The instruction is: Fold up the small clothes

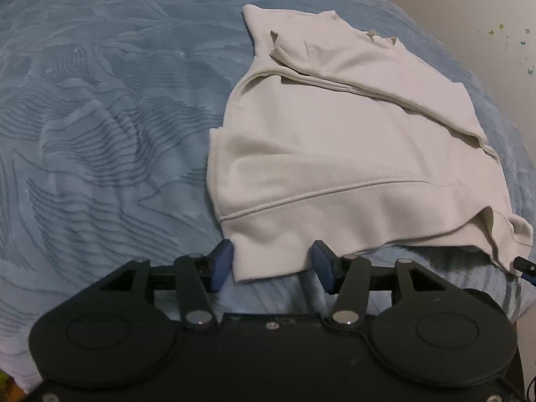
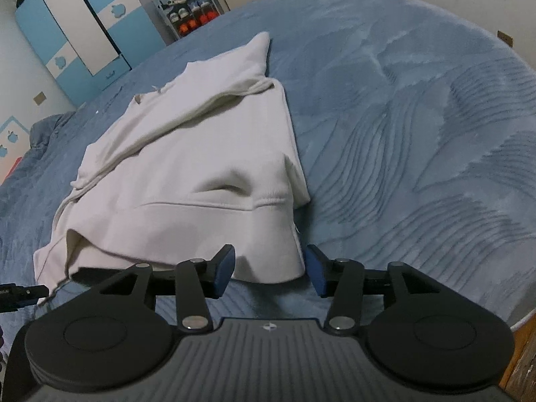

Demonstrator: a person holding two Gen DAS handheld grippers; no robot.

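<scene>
The other gripper is cut off at the right edge (only its tip shows); shelf items at upper centre are too small to identify.

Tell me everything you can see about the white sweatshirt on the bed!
The white sweatshirt is soft-looking, cream-coloured knit with a wide banded hem. It lies partly folded on the blue bedspread, one sleeve laid across its body. Its near hem corners sit between the open jaws of the left gripper and the right gripper.
</scene>
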